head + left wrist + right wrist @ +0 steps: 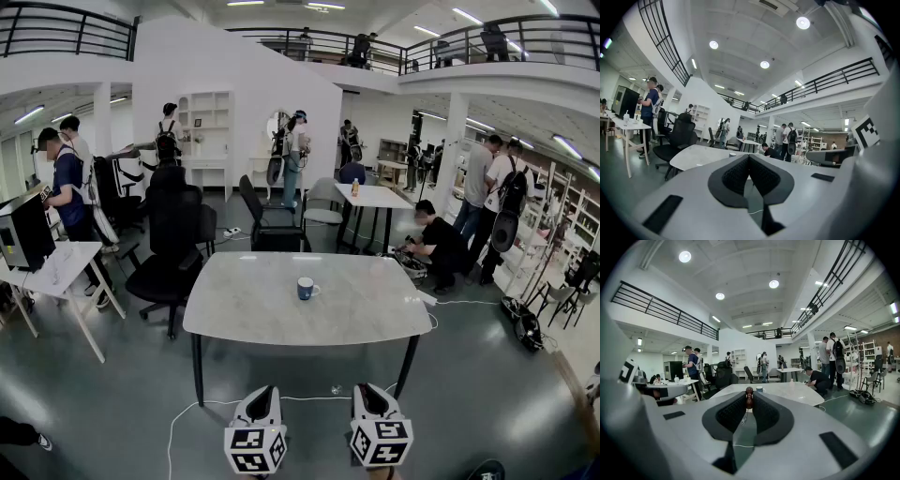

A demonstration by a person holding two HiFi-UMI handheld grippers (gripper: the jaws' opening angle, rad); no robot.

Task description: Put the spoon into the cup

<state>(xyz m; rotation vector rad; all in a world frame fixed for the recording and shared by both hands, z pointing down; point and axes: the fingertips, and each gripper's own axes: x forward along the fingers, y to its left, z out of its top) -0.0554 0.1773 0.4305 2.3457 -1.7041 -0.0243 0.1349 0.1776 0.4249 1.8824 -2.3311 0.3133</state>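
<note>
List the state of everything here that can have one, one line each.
left gripper: shut, nothing between its jaws.
right gripper: shut on the spoon.
spoon: clamped at the right jaw tips with only its brown end showing, not in the cup.
cup: upright on the table, apart from both grippers, no spoon in it.

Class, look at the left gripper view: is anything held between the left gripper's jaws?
No, the left gripper has its jaws closed together at the tips, with nothing between them.
</note>
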